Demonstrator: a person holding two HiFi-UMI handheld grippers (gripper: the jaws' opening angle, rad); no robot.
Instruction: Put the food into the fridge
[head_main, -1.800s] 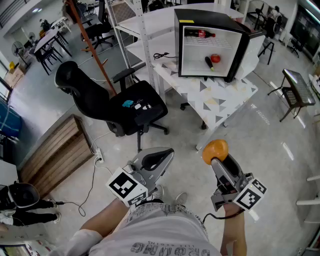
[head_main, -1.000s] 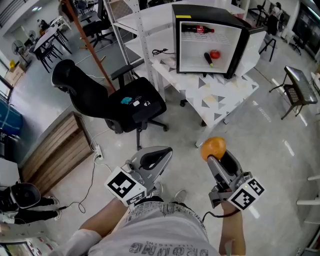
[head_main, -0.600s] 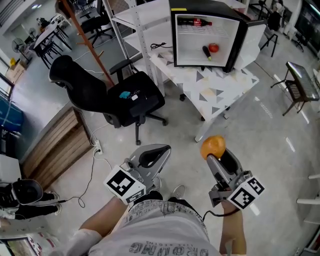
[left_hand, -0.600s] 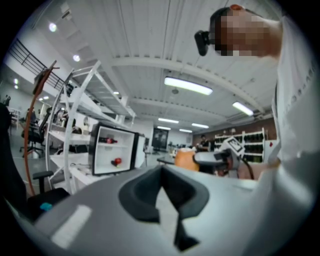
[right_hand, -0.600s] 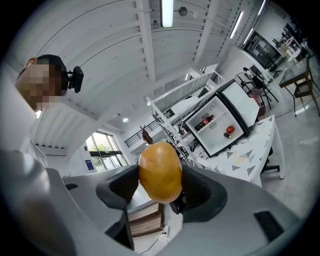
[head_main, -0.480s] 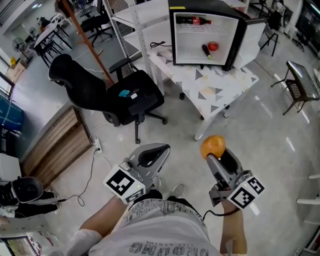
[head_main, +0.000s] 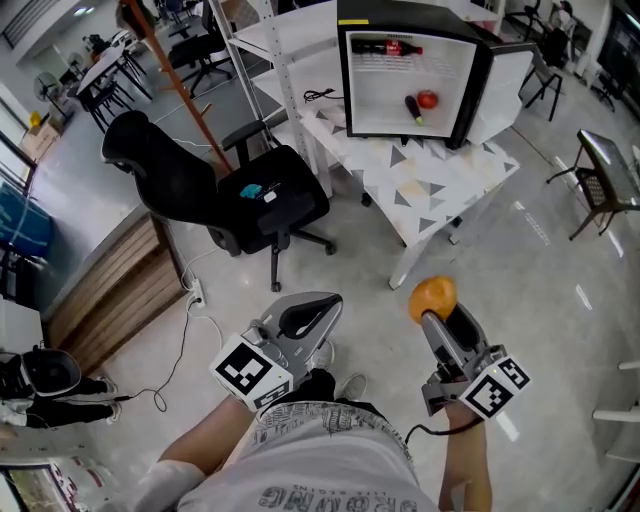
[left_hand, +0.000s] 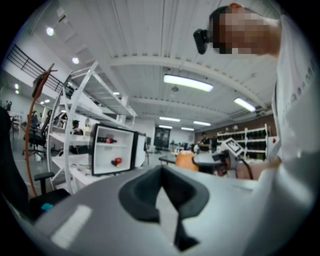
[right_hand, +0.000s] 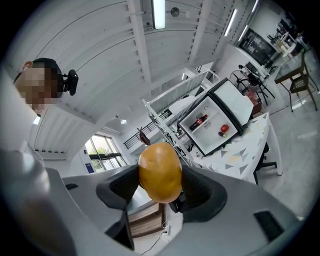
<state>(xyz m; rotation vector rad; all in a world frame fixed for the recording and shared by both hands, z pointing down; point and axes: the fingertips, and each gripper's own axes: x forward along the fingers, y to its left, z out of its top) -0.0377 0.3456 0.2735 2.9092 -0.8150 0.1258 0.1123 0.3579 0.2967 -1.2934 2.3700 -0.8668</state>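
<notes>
Orange fruit (right_hand: 160, 171) sits clamped in the right hand-held gripper (head_main: 436, 303), well apart from the open fridge (head_main: 375, 92) at the far edge of the bench (head_main: 440, 180). The left hand-held gripper (left_hand: 162, 200) is closed and empty. Hold the squeeze steady while approaching.

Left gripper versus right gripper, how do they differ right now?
The right gripper is shut on an orange; the left gripper is shut with nothing between its jaws. In the head view the left gripper angles inward, while the right gripper points ahead. Both sit well short of the fridge.
</notes>
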